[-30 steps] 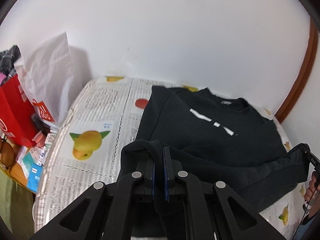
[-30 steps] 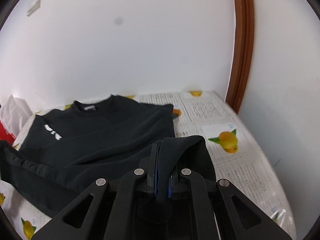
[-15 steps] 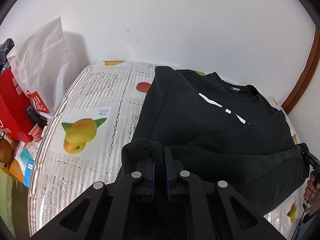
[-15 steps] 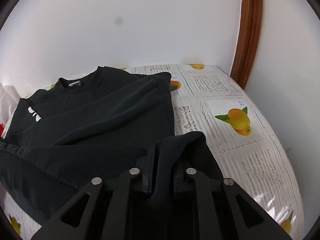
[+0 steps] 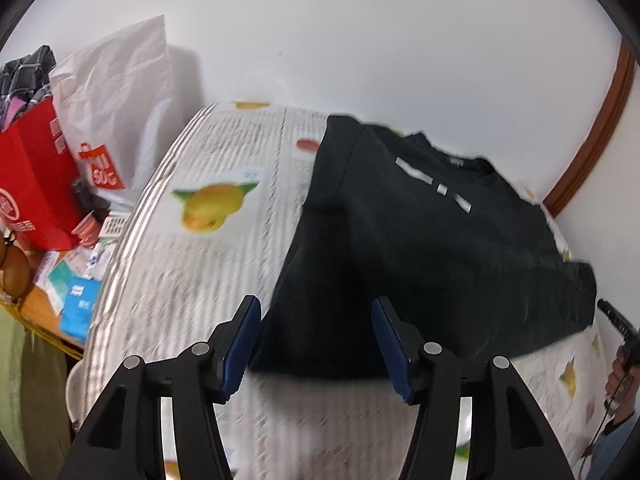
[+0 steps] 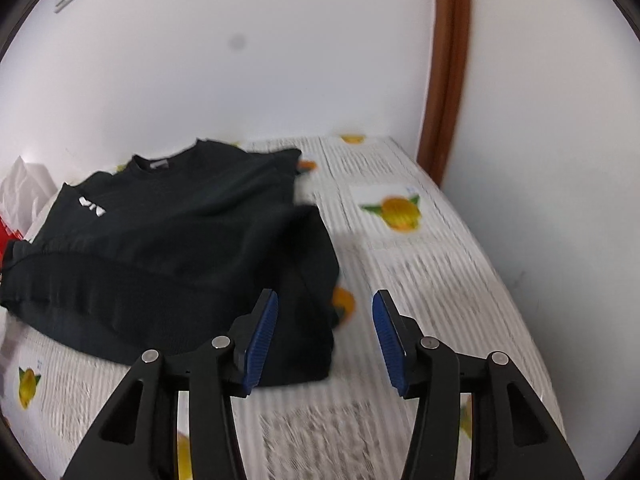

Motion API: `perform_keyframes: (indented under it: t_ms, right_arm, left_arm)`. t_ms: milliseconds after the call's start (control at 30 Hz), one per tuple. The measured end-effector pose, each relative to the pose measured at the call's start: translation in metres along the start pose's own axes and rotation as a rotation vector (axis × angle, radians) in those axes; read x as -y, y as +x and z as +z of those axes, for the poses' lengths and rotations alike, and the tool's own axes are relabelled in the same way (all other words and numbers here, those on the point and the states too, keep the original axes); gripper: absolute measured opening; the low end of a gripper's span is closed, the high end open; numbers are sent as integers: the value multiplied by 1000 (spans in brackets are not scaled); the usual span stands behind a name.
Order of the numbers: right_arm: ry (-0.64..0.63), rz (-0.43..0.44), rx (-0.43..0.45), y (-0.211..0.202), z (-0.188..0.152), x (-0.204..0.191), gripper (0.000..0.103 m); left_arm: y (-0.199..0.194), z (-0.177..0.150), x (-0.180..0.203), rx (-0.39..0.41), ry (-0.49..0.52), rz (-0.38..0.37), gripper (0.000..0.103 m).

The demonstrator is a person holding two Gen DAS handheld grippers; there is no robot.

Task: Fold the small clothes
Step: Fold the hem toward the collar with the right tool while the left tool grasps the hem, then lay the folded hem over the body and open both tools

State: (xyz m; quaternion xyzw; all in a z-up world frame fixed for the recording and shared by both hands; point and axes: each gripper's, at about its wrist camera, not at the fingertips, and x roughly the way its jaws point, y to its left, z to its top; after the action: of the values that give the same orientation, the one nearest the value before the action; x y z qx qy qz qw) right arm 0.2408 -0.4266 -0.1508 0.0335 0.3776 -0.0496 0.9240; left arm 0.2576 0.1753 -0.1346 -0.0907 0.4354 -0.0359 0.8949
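Both jaws have just been opening: left gripper (image 5: 316,344) and right gripper (image 6: 324,338) stand apart, empty (pads blue), the black sweatshirt (image 5: 420,248) just ahead.

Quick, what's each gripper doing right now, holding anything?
Left gripper: open, jaws just opened, released the black sweatshirt.
Right gripper: open, jaws just opened, holding nothing.

Black sweatshirt (image 5: 420,240), fruit-print tablecloth (image 5: 192,280)

Both grippers (left (image 5: 316,344), right (image 6: 324,338)) released the sweatshirt (image 5: 420,248).
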Motion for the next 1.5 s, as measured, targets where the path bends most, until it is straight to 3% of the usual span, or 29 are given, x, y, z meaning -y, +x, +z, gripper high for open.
perform_keyframes:
  t_ms: [133,300,367,400,433,533,633,933,1267,1500]
  right_arm:
    - [55,62,-43,12,-9,4,49]
    - [102,102,-97,35,-14,1,49]
    - [114,101,-104,41,-14,1,47]
    - [117,112,-109,44,-14,1,41]
    - [112,136,-118,46,-14,0,30]
    - [72,121,-96,42,-14,-6,13]
    - [41,94,-77,34,-18,-12,11]
    - [71,92,-85,-3,-42,0,10]
    - [42,5,-91,-51,-87,18,10]
    - [43,-71,-115,-73,-102,21,17]
  left_arm:
    - [11,-13,-15,-43,-26,3,55]
    - [31,-11,-21,-81,-67,-67,55]
    - [37,-10,-18,-77,-52,-59,55]
    - [39,-9,-16,-73,-46,-58,55]
    - [40,-9,-15,-61,-40,-61,47]
    - [39,-12,-8,-36,-6,-60,23]
    - [33,-18,-2,-18,30,-49,15]
    - [3,-46,-3,-58,33,-53,15]
    - [-35,-96,12,-100,64,-68,16]
    - [-50,-113,26,-80,146,11,22]
